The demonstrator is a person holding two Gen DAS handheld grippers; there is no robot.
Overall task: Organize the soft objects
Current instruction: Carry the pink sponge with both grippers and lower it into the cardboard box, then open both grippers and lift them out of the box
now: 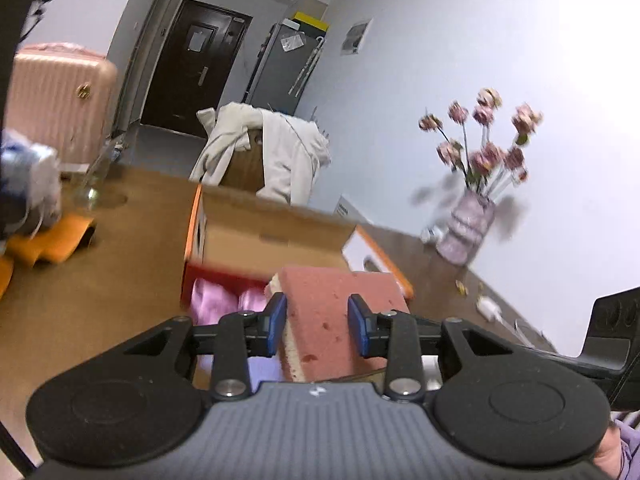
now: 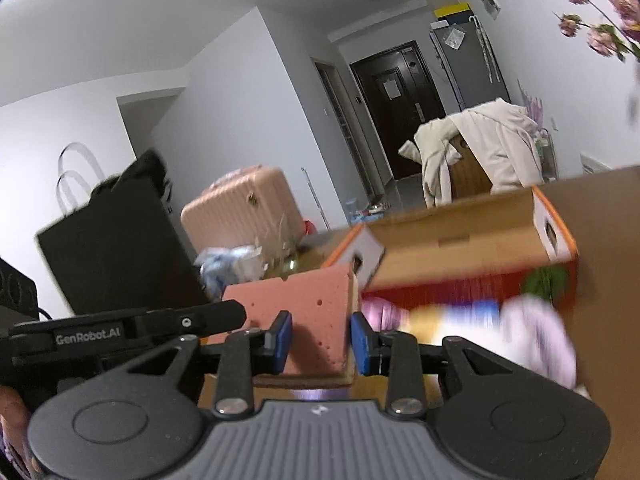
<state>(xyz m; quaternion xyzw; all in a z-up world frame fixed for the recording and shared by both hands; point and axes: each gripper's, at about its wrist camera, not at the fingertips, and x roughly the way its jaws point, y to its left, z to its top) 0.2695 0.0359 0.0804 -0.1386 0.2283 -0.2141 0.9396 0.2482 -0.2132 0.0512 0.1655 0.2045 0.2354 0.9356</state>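
My left gripper [image 1: 318, 324] is shut on a pink sponge [image 1: 332, 312] with a cream underside, held tilted just in front of an open orange cardboard box [image 1: 276, 232]. My right gripper [image 2: 320, 340] is shut on the same pink sponge [image 2: 308, 320], with the left gripper's body [image 2: 120, 332] beside it. Pink satin cloth [image 1: 224, 300] lies in the box. In the right wrist view the box [image 2: 460, 240] holds blurred purple, yellow and blue soft items [image 2: 532, 328] and something green [image 2: 546, 280].
A brown table [image 1: 120, 280] carries a vase of pink flowers [image 1: 468, 224], an orange holder [image 1: 52, 240] with a blue-white bundle, and a glass. A chair draped with a cream jacket [image 1: 272, 152], a pink suitcase [image 2: 244, 208] and a black bag [image 2: 116, 248] stand behind.
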